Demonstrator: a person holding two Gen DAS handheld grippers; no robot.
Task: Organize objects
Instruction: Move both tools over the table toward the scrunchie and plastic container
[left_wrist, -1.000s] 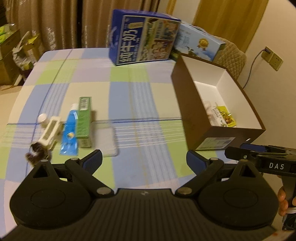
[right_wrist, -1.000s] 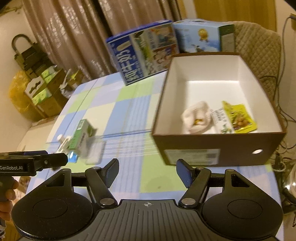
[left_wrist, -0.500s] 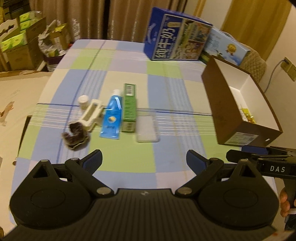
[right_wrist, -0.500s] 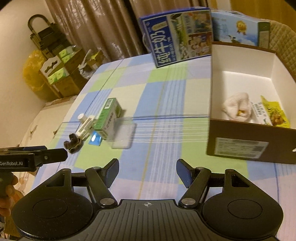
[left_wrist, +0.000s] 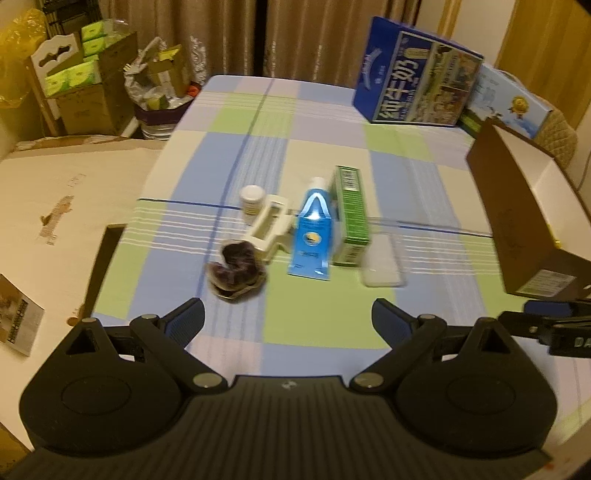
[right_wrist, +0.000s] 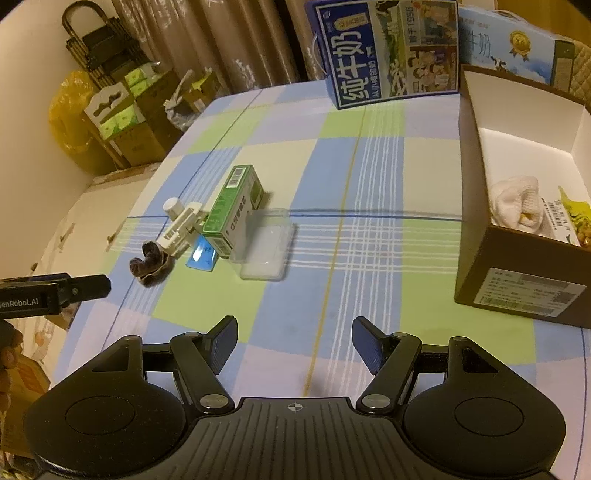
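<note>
Table (left_wrist: 325, 122) under a blue, green and white checked cloth, seen from two hand-held tools.

Left tool (left_wrist: 287, 321) low over the near edge, fingers wide apart, gripping nothing. Right tool (right_wrist: 293, 341) likewise over the near edge, fingers wide apart and empty. Part of a hand (right_wrist: 9, 354) at the far left of the right view, behind the left tool's body.

Row of small things in the middle of the table, close together: dark scrunchie (left_wrist: 236, 271) nearest the front left; cream plastic clip (left_wrist: 269, 229) just behind it; small white bottle (left_wrist: 252, 199) beside the clip's far end; blue tube (left_wrist: 311, 236) lying flat to the right of the clip; green carton (left_wrist: 351, 210) lying on its side just right of the tube; clear plastic case (right_wrist: 264, 243) flat on the cloth just right of the carton.

Brown cardboard box (right_wrist: 517, 273) with a white inside at the table's right side, well apart from the row. Inside it, white rolled cloth (right_wrist: 517, 201) and yellow packet (right_wrist: 574, 218).

Two milk cartons at the far edge: dark blue one (right_wrist: 388, 51), lighter blue one (right_wrist: 513, 40) beside it.
</note>
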